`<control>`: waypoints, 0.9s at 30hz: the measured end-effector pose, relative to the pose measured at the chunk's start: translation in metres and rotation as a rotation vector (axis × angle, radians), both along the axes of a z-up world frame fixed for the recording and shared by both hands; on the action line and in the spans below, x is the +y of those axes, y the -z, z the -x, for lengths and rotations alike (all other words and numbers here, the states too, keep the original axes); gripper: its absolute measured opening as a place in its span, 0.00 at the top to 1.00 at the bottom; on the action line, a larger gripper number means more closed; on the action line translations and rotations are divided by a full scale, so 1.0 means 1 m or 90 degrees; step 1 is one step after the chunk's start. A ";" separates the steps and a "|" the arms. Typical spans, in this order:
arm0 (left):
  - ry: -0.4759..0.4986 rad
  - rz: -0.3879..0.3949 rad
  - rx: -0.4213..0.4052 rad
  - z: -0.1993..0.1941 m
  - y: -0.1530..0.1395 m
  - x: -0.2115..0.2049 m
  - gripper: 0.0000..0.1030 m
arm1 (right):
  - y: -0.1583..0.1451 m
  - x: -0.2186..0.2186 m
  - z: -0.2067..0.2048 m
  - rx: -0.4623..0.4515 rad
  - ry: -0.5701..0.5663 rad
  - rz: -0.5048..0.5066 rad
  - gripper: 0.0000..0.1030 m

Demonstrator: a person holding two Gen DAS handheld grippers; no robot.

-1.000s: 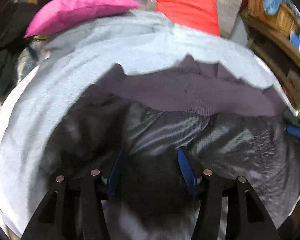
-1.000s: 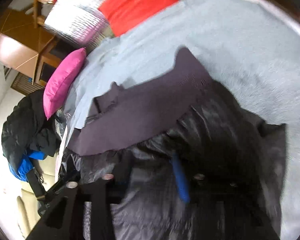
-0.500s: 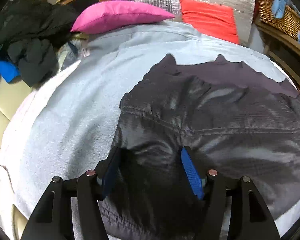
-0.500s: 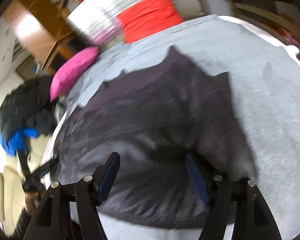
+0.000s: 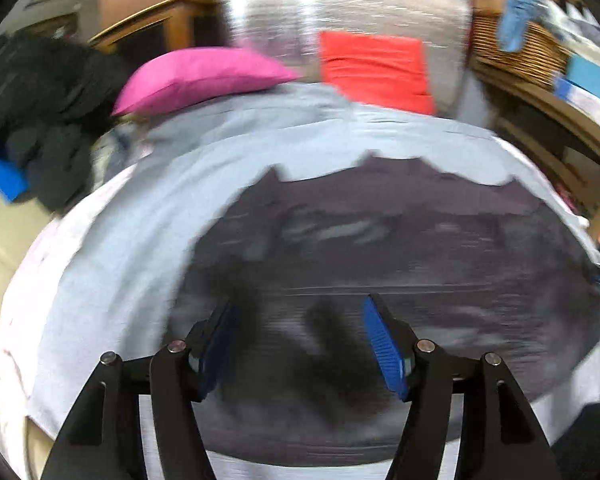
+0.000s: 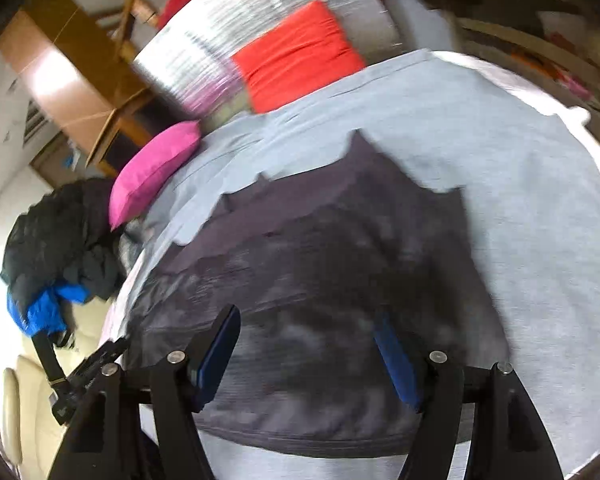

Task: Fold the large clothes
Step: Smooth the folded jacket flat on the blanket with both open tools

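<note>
A dark grey shiny jacket [image 5: 400,264] lies folded flat on the light grey sheet [image 5: 140,232], with its purple-grey lining showing along the far edge [image 5: 400,188]. It also shows in the right wrist view [image 6: 332,280]. My left gripper [image 5: 300,340] is open and empty above the jacket's near left part. My right gripper [image 6: 308,348] is open and empty above the jacket's near right part. The left gripper shows at the lower left of the right wrist view [image 6: 88,372].
A pink cushion [image 5: 204,76] and a red cushion [image 5: 376,68] lie at the far end against a silver padded panel [image 5: 340,12]. A heap of dark clothes with something blue [image 6: 56,264] lies to the left. A wicker basket [image 5: 520,44] and wooden shelves stand on the right.
Both grippers let go of the jacket after laying its upper layer down over the lining, then lifted and drew back. The jacket now lies flat.
</note>
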State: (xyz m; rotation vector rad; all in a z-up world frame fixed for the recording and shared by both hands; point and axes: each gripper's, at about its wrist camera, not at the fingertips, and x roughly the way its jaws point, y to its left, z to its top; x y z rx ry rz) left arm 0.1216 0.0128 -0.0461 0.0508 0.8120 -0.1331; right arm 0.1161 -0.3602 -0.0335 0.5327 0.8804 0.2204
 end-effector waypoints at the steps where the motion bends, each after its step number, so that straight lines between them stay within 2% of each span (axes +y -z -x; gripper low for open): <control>1: 0.019 0.003 -0.002 0.003 0.001 -0.013 0.36 | -0.001 0.010 -0.002 0.000 -0.017 -0.003 0.30; 3: 0.051 -0.009 -0.005 0.007 0.007 -0.036 0.35 | 0.000 0.036 -0.005 -0.003 -0.057 0.004 0.30; 4: 0.068 -0.033 -0.004 0.006 0.016 -0.053 0.35 | 0.004 0.048 -0.007 -0.002 -0.078 0.008 0.30; 6: 0.072 -0.056 0.024 -0.001 0.032 -0.065 0.35 | 0.018 0.070 -0.015 0.014 -0.115 0.029 0.30; 7: 0.072 -0.069 0.045 -0.007 0.045 -0.070 0.35 | 0.032 0.076 -0.023 0.041 -0.123 0.031 0.30; 10: 0.063 -0.087 0.043 -0.014 0.054 -0.069 0.26 | 0.056 0.065 -0.037 0.087 -0.090 -0.022 0.32; 13: 0.054 -0.076 0.060 -0.019 0.056 -0.065 0.22 | 0.056 0.059 -0.043 0.109 -0.070 -0.044 0.32; 18: 0.041 -0.046 0.079 -0.023 0.044 -0.053 0.22 | 0.046 0.064 -0.035 0.112 -0.050 -0.022 0.30; 23: 0.027 -0.055 0.058 -0.016 0.031 -0.039 0.22 | 0.014 0.058 -0.014 0.040 -0.019 0.064 0.30; 25: 0.020 -0.054 0.065 -0.013 0.038 -0.040 0.22 | 0.013 0.048 -0.006 0.037 -0.002 0.080 0.30; 27: 0.014 -0.042 0.076 -0.014 0.044 -0.037 0.22 | 0.027 0.039 -0.004 0.058 0.009 0.101 0.30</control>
